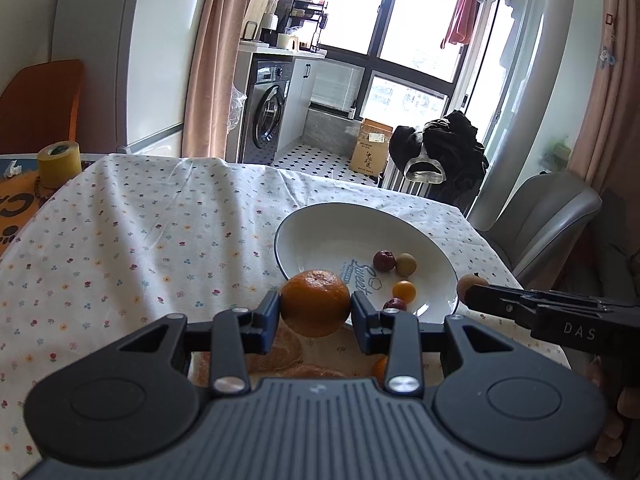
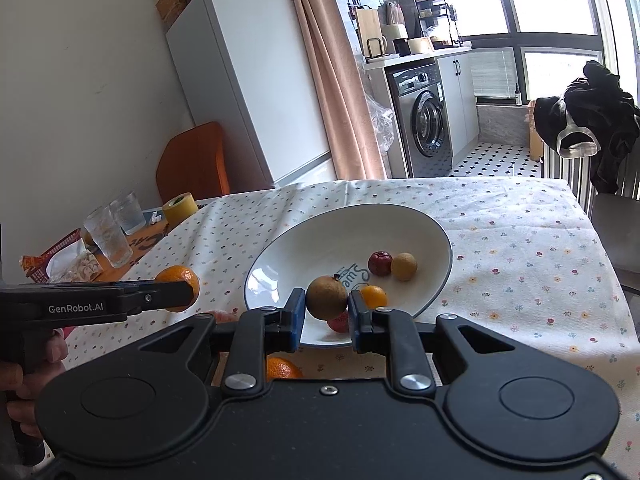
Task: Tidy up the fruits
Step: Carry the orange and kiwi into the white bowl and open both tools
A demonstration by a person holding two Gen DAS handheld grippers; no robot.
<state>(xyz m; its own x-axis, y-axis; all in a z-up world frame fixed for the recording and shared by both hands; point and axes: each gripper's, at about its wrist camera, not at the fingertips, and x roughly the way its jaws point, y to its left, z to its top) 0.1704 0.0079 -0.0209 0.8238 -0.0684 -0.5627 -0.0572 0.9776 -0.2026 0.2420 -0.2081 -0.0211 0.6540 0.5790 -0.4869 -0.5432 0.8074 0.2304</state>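
Holding fruit in both grippers, you are partway through moving pieces into the bowl. On the left, your left gripper (image 1: 315, 307) is clamped around an orange (image 1: 315, 303), one finger (image 1: 269, 312) pressed on each side, lifted above the flowered cloth (image 1: 140, 232) just beside the bowl's (image 1: 320, 216) near rim. More orange fruit (image 1: 288, 350) lies on the cloth below it. Moving right, the white bowl already has two red fruits, one tan and one small orange. Further right, your right gripper (image 2: 326, 312) grips a brown round fruit (image 2: 327, 297) over the bowl's near edge.

Judging by this, both pieces are at the carry stage. Next, each must go forward over the bowl's open middle, come low, then be let go gently so it does not roll out or knock its neighbours.
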